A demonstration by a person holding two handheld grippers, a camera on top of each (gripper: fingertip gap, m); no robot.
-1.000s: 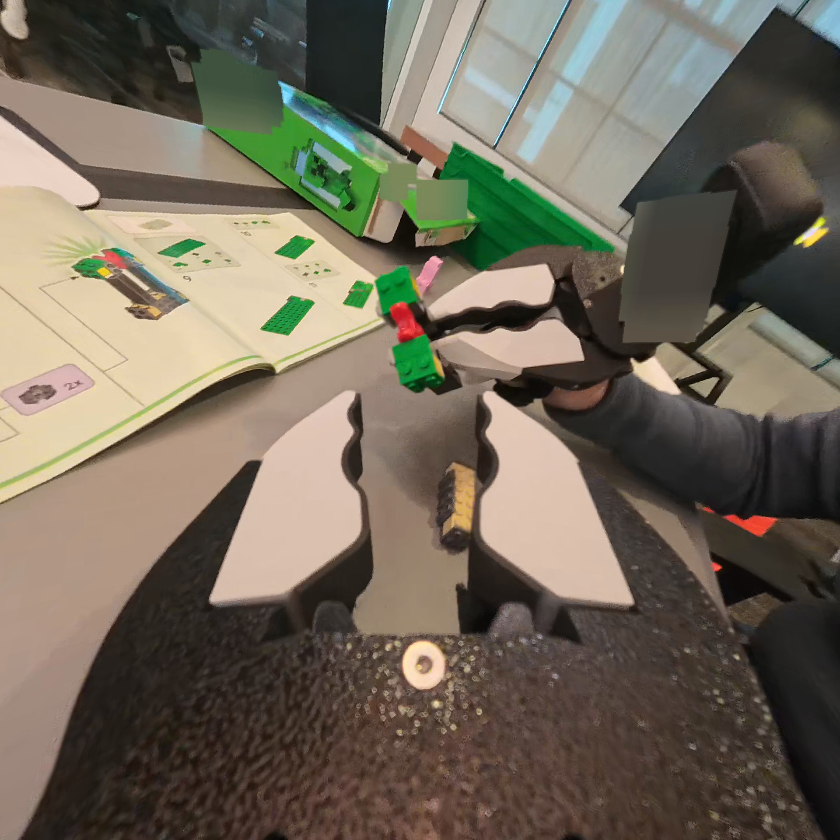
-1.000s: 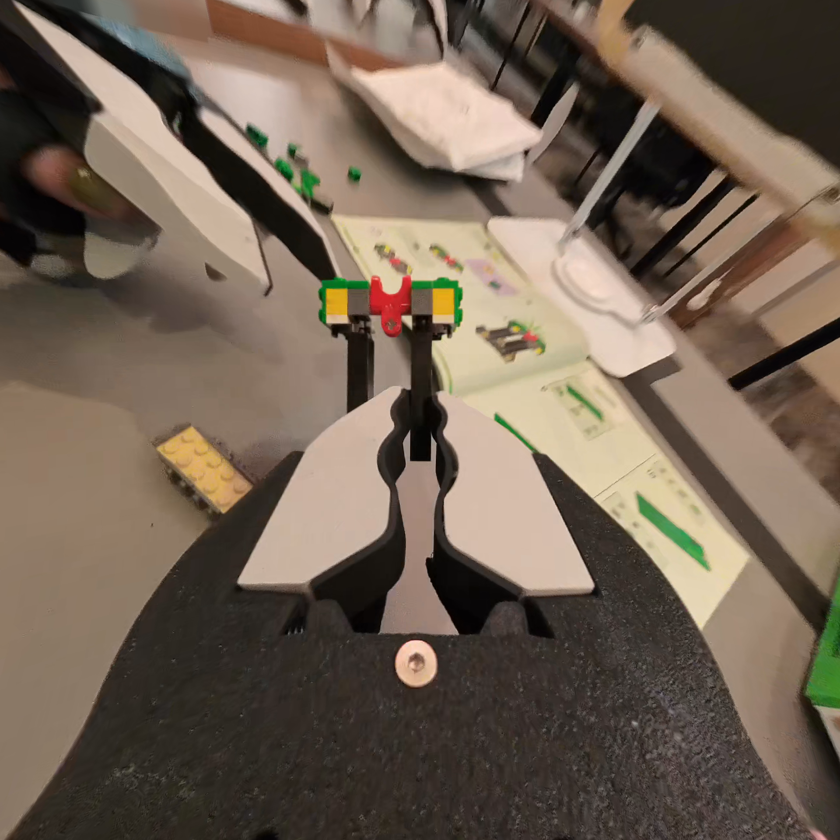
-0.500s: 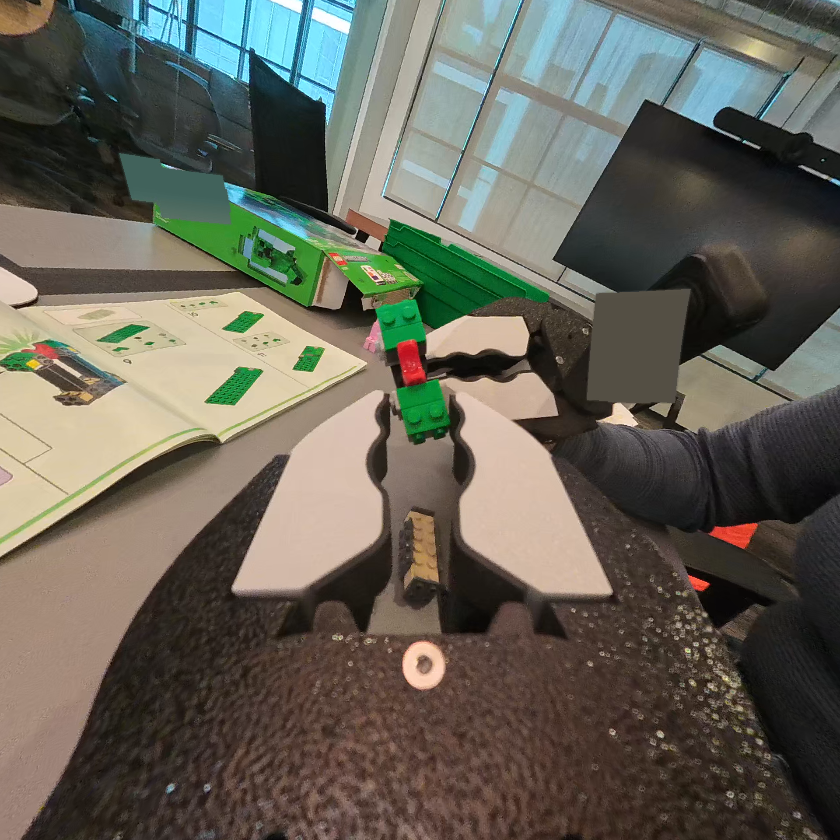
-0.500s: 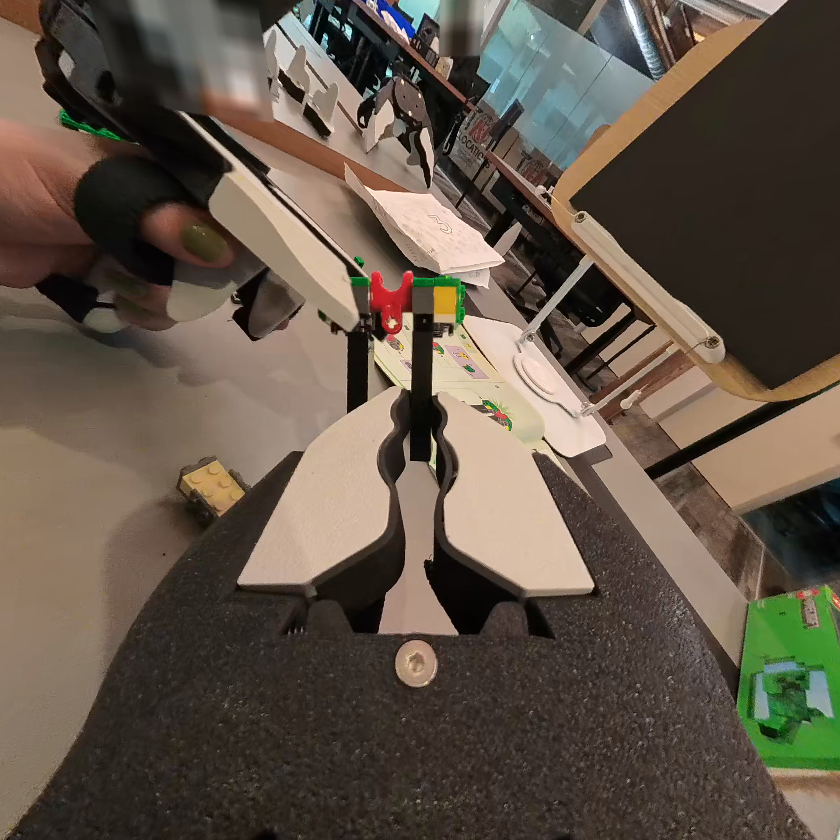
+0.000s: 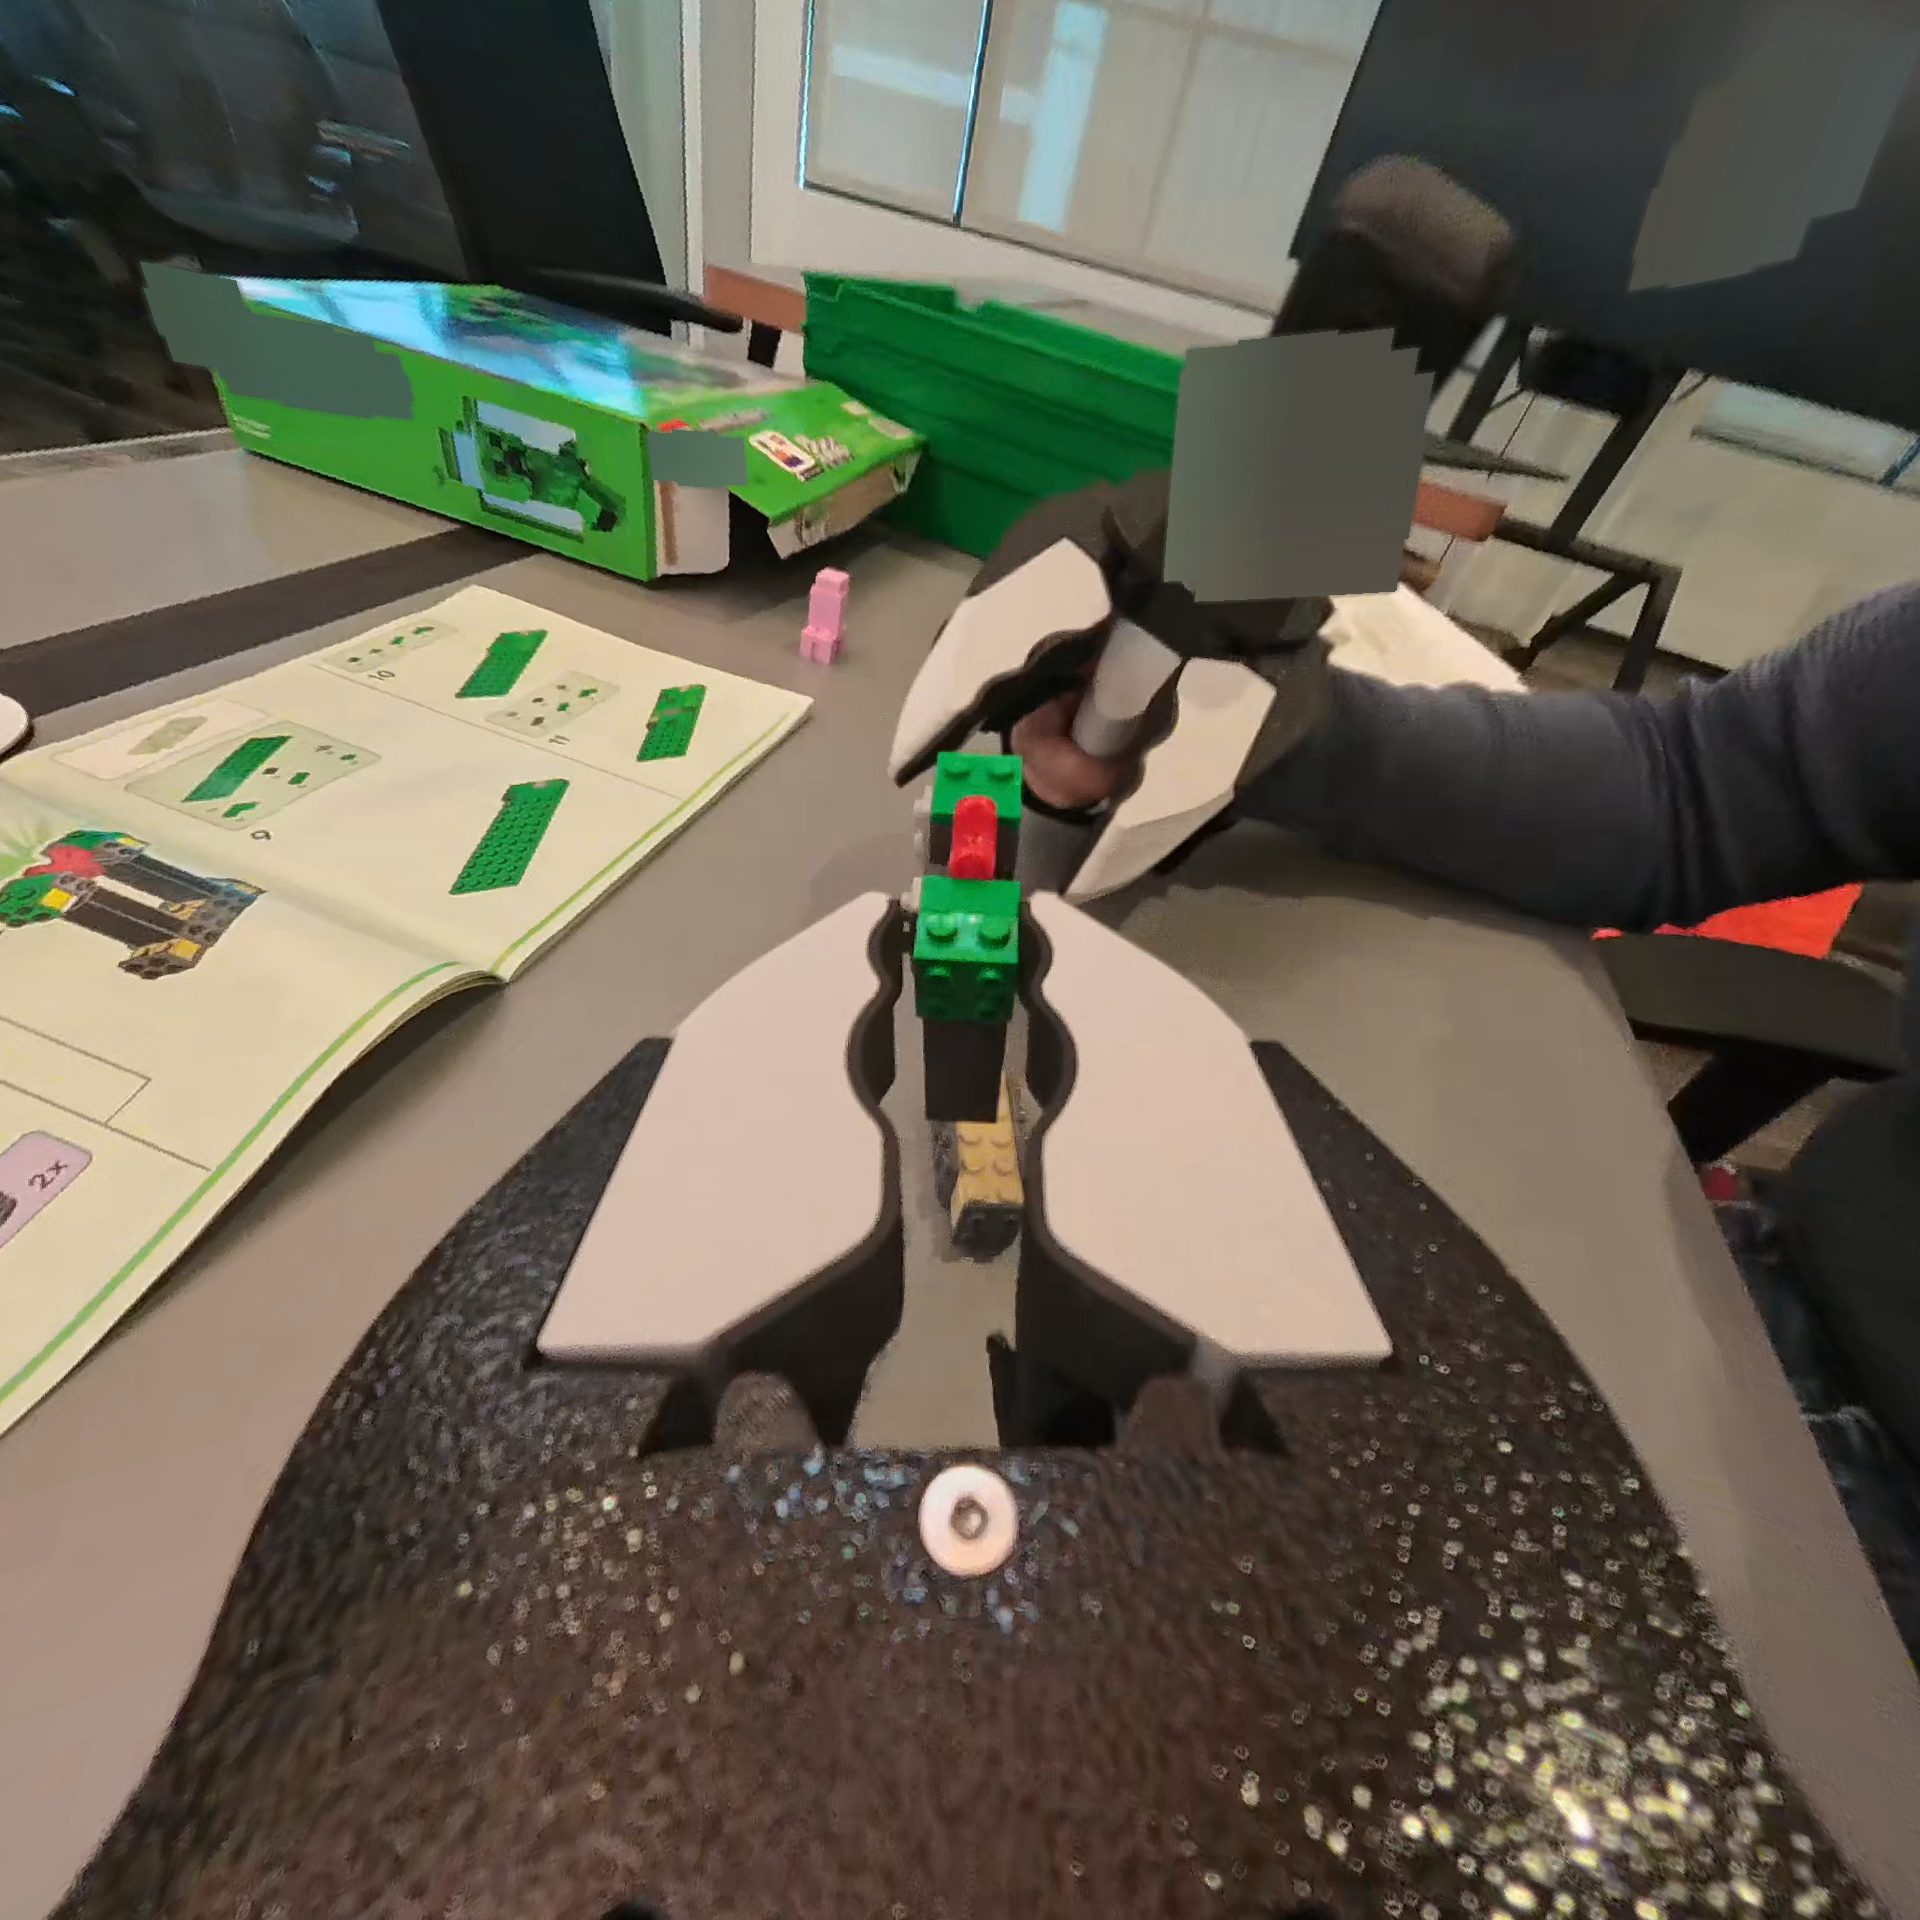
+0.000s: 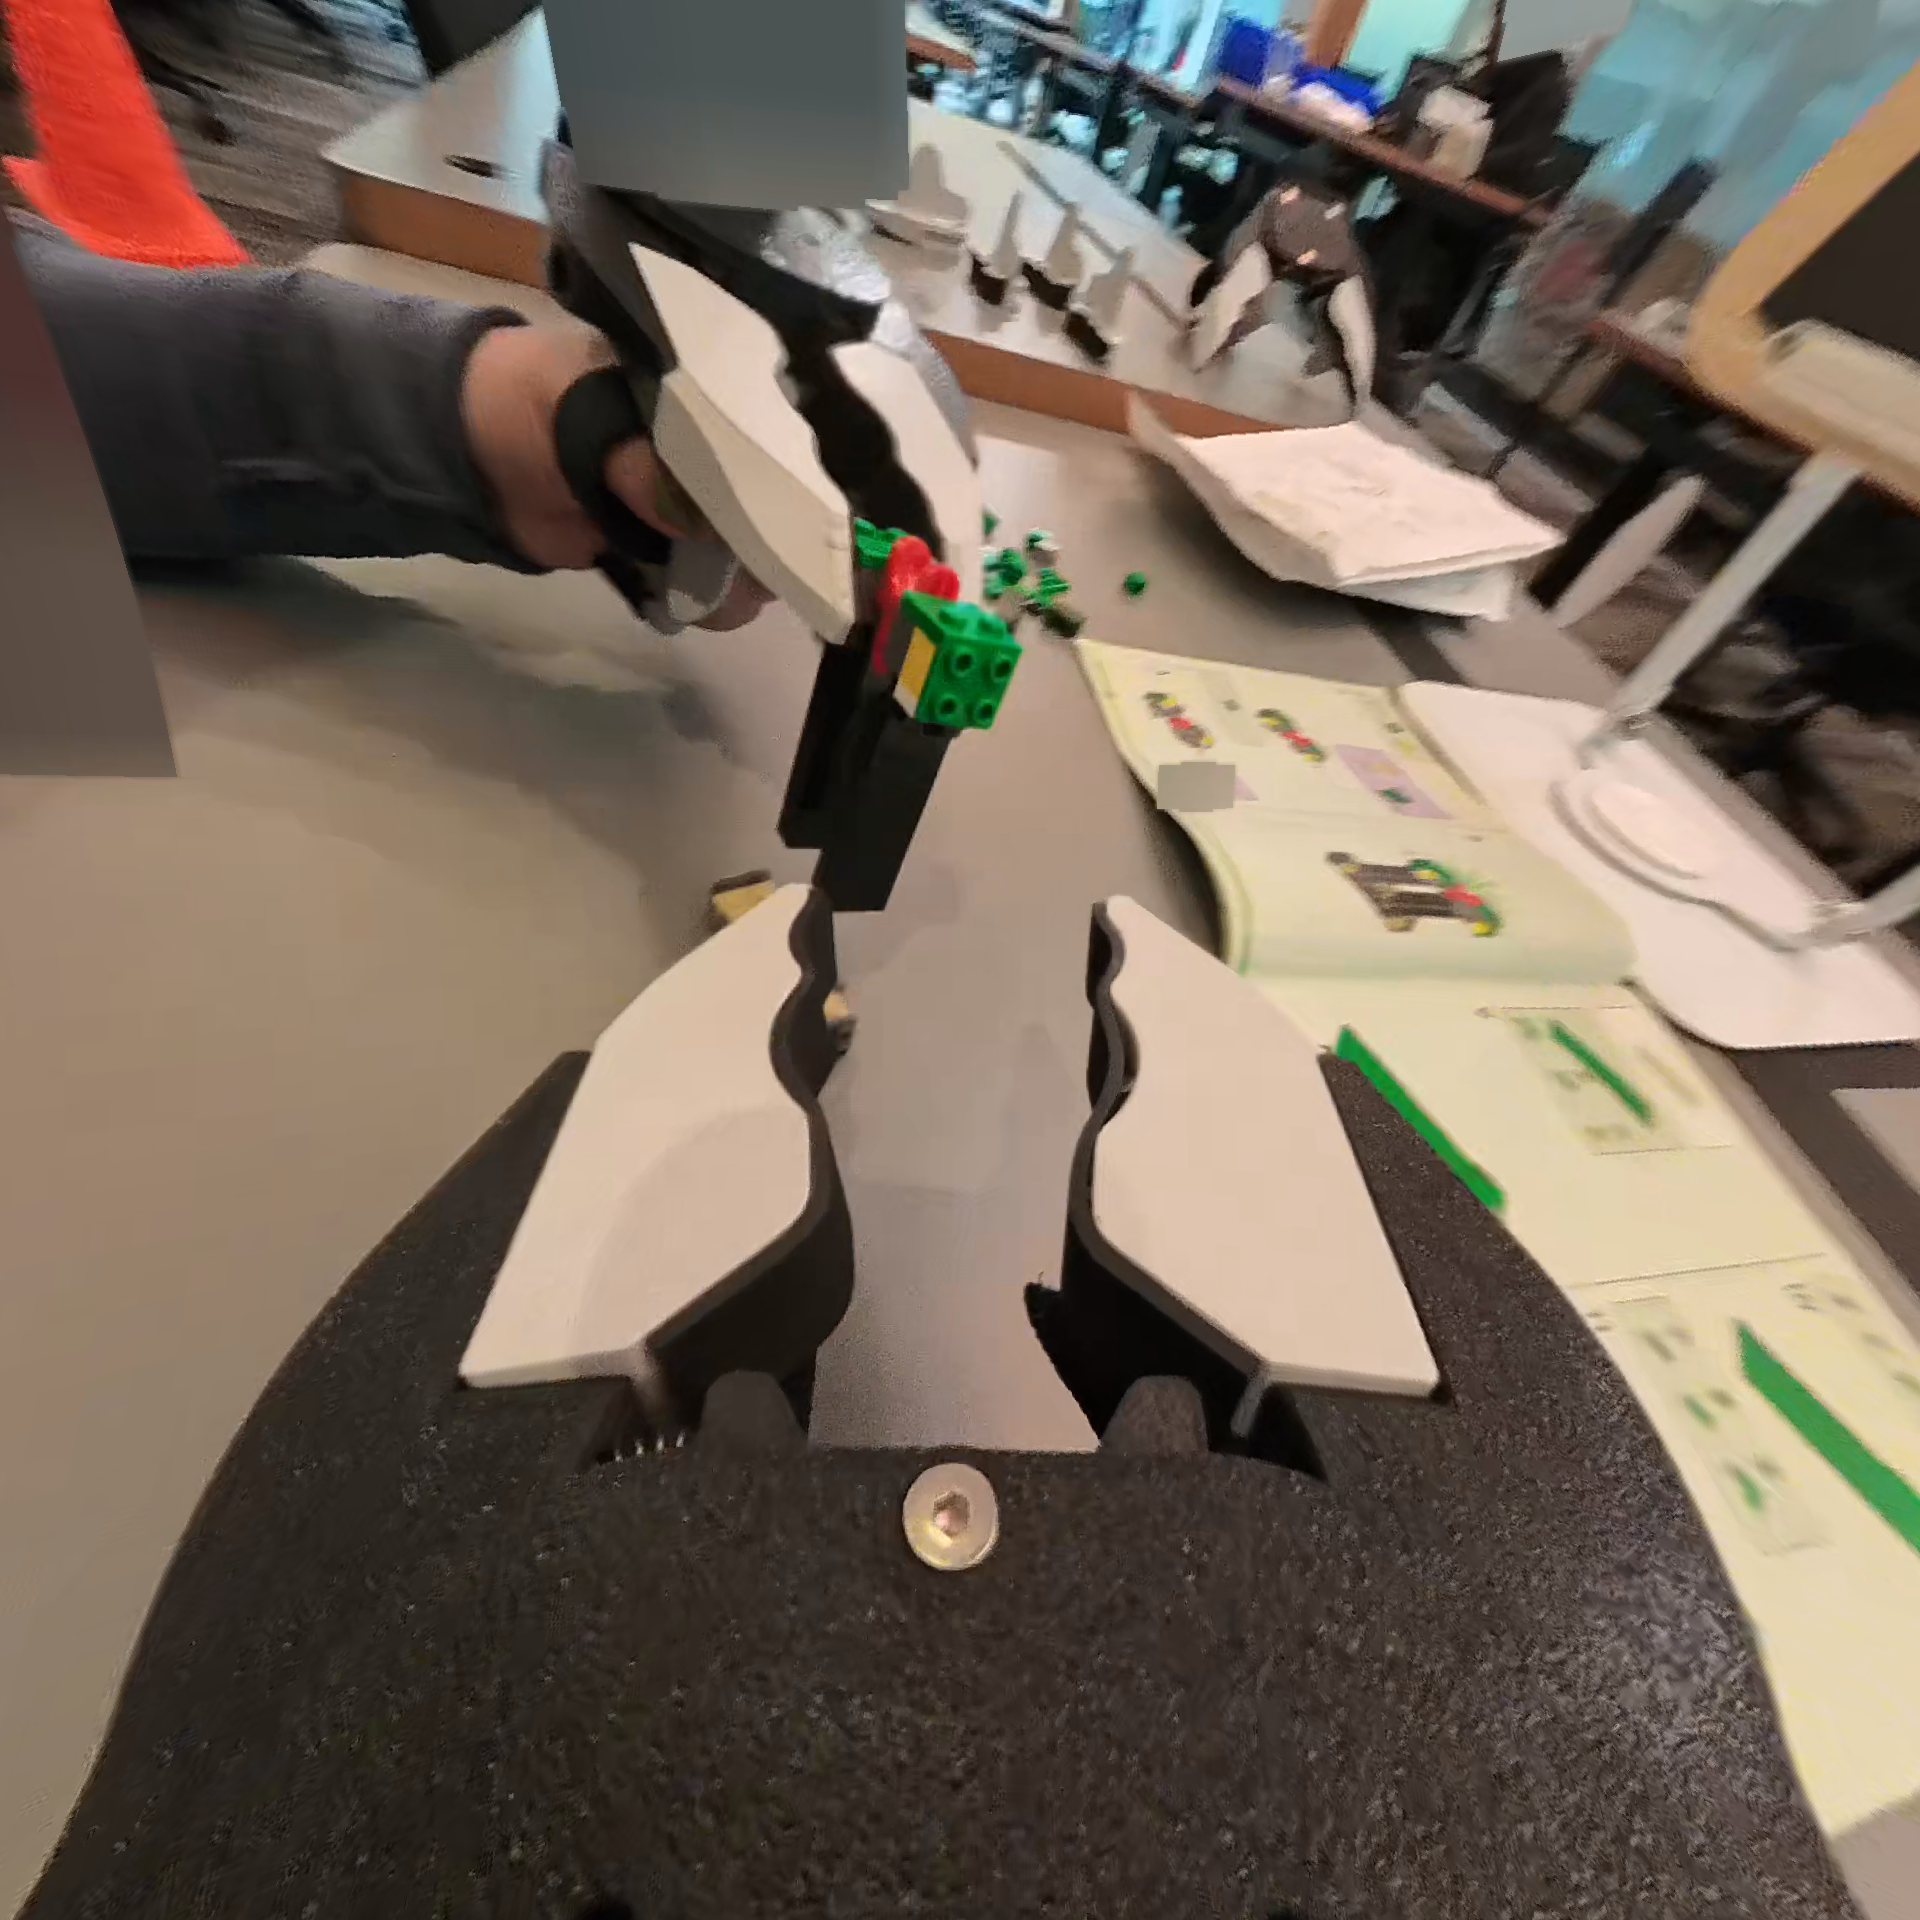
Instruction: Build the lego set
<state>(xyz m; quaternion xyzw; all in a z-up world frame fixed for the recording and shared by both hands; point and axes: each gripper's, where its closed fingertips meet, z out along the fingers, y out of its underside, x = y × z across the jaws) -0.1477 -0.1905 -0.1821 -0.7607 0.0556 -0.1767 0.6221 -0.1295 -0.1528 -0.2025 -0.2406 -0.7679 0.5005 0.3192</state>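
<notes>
Lego assembly passed from right tongs into left tongs

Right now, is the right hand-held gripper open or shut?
Open. The right hand-held gripper has a wide gap between its fingers with only table showing. The lego assembly sits in the left hand-held gripper.

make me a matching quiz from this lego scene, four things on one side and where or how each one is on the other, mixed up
Things:
1. left gripper
2. right gripper
3. pink figure
4. yellow brick

Places or states:
a. open, holding nothing
b. lying on the table, beneath the lego build
c. standing by the open end of the green box
d. shut on the lego build

Pairs: 1-d, 2-a, 3-c, 4-b
</notes>
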